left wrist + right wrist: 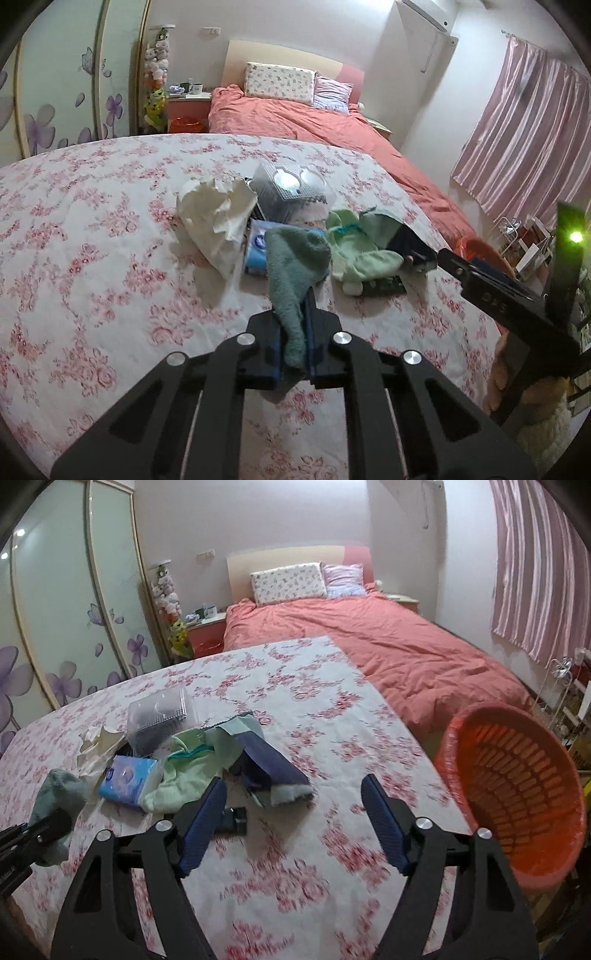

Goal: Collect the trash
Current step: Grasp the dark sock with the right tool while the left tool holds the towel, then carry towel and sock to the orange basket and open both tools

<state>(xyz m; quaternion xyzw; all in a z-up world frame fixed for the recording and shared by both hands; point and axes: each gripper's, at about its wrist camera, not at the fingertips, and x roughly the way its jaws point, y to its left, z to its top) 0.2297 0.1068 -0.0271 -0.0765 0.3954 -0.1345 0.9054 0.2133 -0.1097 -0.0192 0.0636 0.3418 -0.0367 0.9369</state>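
My left gripper [295,295] is shut on a grey-green sock [295,266] and holds it above the floral tablecloth [92,258]; the sock also shows at the left of the right wrist view [55,794]. Behind it lie crumpled white paper [218,221], a blue tissue pack [256,251], a clear plastic box [291,188], a light green cloth [362,251] and a dark blue cloth [269,764]. My right gripper [295,786] is open and empty above the table, right of the pile. An orange basket [517,782] stands at the table's right edge.
A small black object [234,821] lies on the tablecloth [314,709] near my right gripper's left finger. A bed with a coral duvet [388,653] is behind the table. Wardrobe doors [55,627] stand left, pink curtains [535,572] right.
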